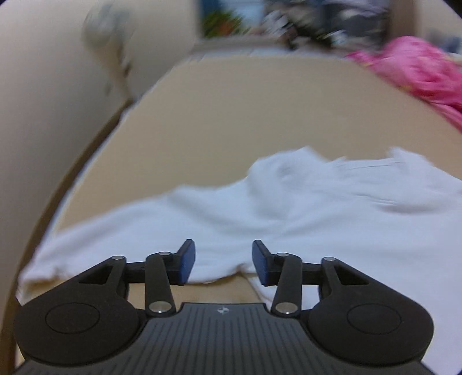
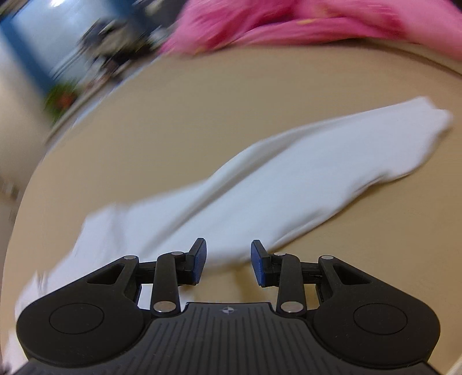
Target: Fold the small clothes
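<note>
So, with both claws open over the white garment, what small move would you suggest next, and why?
Probably lower the left claw a little onto the near edge of the white garment and close on it. Its jaws stand open and empty just above that hem, the cloth lies rumpled and unfolded on the tan table, and the right claw is likewise open over the garment's edge, ready to match.

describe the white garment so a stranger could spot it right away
Start at the tan table. The white garment lies spread across its near part, just ahead of both open grippers. Its neighbour is a crumpled pink cloth at the far edge; this one is plain white and lies much flatter.
</note>
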Motion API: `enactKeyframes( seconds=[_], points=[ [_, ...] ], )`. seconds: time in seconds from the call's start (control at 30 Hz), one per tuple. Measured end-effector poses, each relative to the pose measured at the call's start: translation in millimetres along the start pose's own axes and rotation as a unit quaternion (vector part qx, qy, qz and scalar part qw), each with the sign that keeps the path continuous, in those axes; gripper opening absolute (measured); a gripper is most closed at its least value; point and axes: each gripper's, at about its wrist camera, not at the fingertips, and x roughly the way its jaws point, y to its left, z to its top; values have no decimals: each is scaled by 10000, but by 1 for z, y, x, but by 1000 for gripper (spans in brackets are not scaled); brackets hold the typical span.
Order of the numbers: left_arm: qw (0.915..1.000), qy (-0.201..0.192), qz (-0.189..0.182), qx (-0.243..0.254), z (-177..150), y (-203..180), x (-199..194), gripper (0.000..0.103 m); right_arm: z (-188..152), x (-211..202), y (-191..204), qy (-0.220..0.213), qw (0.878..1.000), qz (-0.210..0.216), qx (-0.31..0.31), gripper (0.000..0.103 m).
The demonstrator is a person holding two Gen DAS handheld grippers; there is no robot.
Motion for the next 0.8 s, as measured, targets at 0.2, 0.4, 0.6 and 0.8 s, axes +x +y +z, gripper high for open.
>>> enactKeyframes(
  seconds=[0.2,0.4,0.6,0.8],
  points=[
    [9969,-214,-160,-735,-45,-11,-21,52,44,8,-107,-414,9843,-771,1534,36],
    [9965,-699,456,11,-26,-42,-5,48,68,40,-168,-753,9733,-919,1967,31],
    [9972,-563,492,-28,-26,-43,6,48,90,56,-197,-1467,9673,-736,1936,5],
    [9982,-379,231,-402,-28,-21,6,48,92,63,-193,-1492,9688,-663,1862,29]
  ],
)
